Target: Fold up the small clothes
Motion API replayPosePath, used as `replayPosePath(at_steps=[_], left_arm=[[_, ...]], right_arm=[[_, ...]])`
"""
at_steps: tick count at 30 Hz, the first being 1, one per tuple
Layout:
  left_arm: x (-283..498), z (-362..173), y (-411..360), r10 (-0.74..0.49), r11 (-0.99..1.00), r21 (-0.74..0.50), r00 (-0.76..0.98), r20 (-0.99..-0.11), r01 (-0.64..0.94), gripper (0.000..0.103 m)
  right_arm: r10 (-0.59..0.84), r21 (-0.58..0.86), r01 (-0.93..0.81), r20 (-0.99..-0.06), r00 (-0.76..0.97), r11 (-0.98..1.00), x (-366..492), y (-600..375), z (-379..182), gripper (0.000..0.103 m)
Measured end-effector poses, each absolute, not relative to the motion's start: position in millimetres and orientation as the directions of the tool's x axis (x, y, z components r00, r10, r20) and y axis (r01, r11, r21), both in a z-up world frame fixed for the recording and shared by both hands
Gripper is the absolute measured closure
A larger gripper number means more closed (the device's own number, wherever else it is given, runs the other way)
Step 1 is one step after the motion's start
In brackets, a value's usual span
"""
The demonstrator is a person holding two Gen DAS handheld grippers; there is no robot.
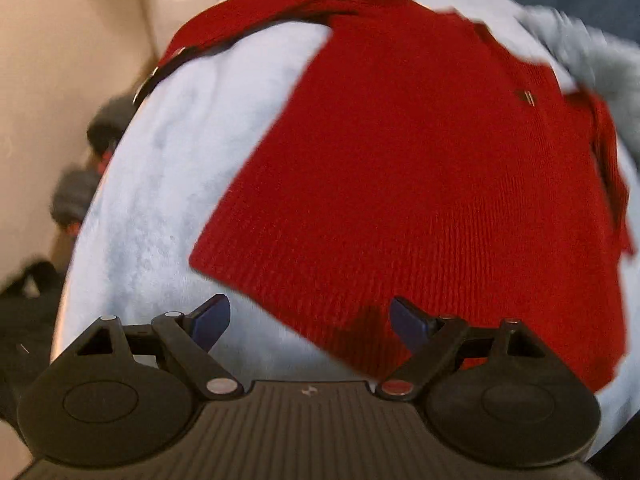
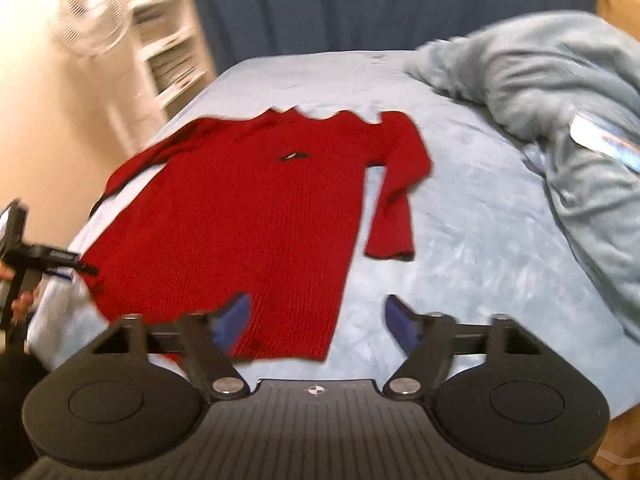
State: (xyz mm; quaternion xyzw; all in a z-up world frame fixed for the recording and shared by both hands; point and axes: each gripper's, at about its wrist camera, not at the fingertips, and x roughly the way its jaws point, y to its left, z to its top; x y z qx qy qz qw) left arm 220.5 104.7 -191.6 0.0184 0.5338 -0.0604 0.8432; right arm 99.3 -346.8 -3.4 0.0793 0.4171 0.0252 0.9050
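A red knit sweater [image 2: 240,216] lies flat, front up, on a light blue bed cover [image 2: 480,264]. One sleeve [image 2: 396,192] is bent down beside the body; the other sleeve [image 2: 136,160] runs toward the bed's left edge. My right gripper [image 2: 316,320] is open and empty, just above the sweater's hem corner. My left gripper [image 1: 310,320] is open and empty over the other hem corner of the sweater [image 1: 420,184]. It also shows at the left of the right wrist view [image 2: 48,258].
A crumpled grey-blue blanket [image 2: 560,120] is piled on the right of the bed. A white fan [image 2: 92,12] and a shelf [image 2: 168,44] stand left of the bed, before a dark blue curtain [image 2: 360,4]. Dark slippers [image 1: 80,176] lie on the floor.
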Motion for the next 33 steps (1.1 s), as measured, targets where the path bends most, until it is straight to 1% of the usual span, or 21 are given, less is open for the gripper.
replayPosePath(at_steps=[2,4,5,6,9,10,11,12,15,16,18,22,26,28,30,33], left_arm=[[209.3,-189.1,94.8,-0.06,0.985,0.022,0.464,-0.884,0.17,0.012],[202.7,-191.9,88.5,-0.038,0.975,0.072,0.482,-0.875,0.208,0.012],[202.7,-194.8,85.0,-0.021,0.971,0.096,0.476,-0.879,0.219,0.012],[205.9,-196.4,83.2,-0.013,0.968,0.107,0.466,-0.885,0.228,0.012],[218.6,-201.0,83.2,-0.006,0.964,0.116,0.456,-0.89,0.24,0.012],[222.5,-203.1,84.7,0.0,0.964,0.121,0.453,-0.892,0.238,0.009],[225.8,-204.5,86.6,0.01,0.964,0.128,0.453,-0.892,0.231,0.003],[228.7,-202.7,87.7,0.028,0.965,0.144,0.462,-0.886,0.219,0.001],[229.9,-200.4,91.8,0.076,0.964,0.198,0.53,-0.845,0.178,0.001],[232.5,-200.0,92.7,0.098,0.964,0.215,0.539,-0.837,0.159,0.001],[240.7,-204.0,100.5,0.139,0.966,0.234,0.534,-0.834,0.113,0.001],[261.5,-196.8,114.6,0.186,0.975,0.224,0.513,-0.838,0.012,0.0],[275.1,-192.3,128.5,0.205,0.976,0.212,0.503,-0.84,-0.046,0.0],[276.2,-190.0,130.7,0.207,0.976,0.211,0.504,-0.839,-0.049,0.0],[273.3,-188.1,129.9,0.183,0.98,0.194,0.5,-0.846,-0.031,0.0],[263.5,-185.3,123.7,0.121,0.985,0.166,0.502,-0.856,0.046,0.0]], right_arm=[[0.08,0.143,0.05,-0.772,0.631,0.989,112.2,-325.2,-34.1,0.022],[0.032,0.089,0.074,-0.826,0.563,0.993,131.2,-305.7,-79.6,0.025],[-0.005,0.044,0.077,-0.841,0.541,0.996,139.1,-298.0,-100.1,0.028],[-0.056,-0.015,0.083,-0.854,0.517,0.996,147.2,-289.7,-119.0,0.03],[-0.152,-0.123,0.092,-0.864,0.48,0.988,162.3,-277.7,-157.0,0.032],[-0.176,-0.142,0.106,-0.865,0.471,0.984,164.3,-278.7,-162.9,0.032],[-0.178,-0.135,0.123,-0.861,0.476,0.983,163.2,-282.1,-164.7,0.032],[-0.171,-0.111,0.149,-0.858,0.484,0.982,165.6,-288.1,-162.8,0.032],[-0.175,-0.05,0.234,-0.815,0.553,0.971,167.6,-303.4,-150.1,0.032],[-0.19,-0.051,0.252,-0.803,0.565,0.966,168.7,-306.6,-148.6,0.031],[-0.196,-0.054,0.259,-0.805,0.561,0.964,172.1,-309.8,-153.7,0.03],[-0.189,-0.032,0.277,-0.805,0.563,0.96,180.4,-314.1,-164.4,0.03],[-0.187,0.028,0.329,-0.776,0.602,0.944,180.4,-321.8,-156.1,0.029],[-0.186,0.066,0.359,-0.76,0.623,0.931,181.5,-331.1,-150.1,0.029],[-0.175,0.092,0.375,-0.765,0.619,0.922,185.7,-340.0,-149.0,0.028],[-0.153,0.128,0.383,-0.768,0.622,0.915,191.7,-345.8,-147.3,0.028]])
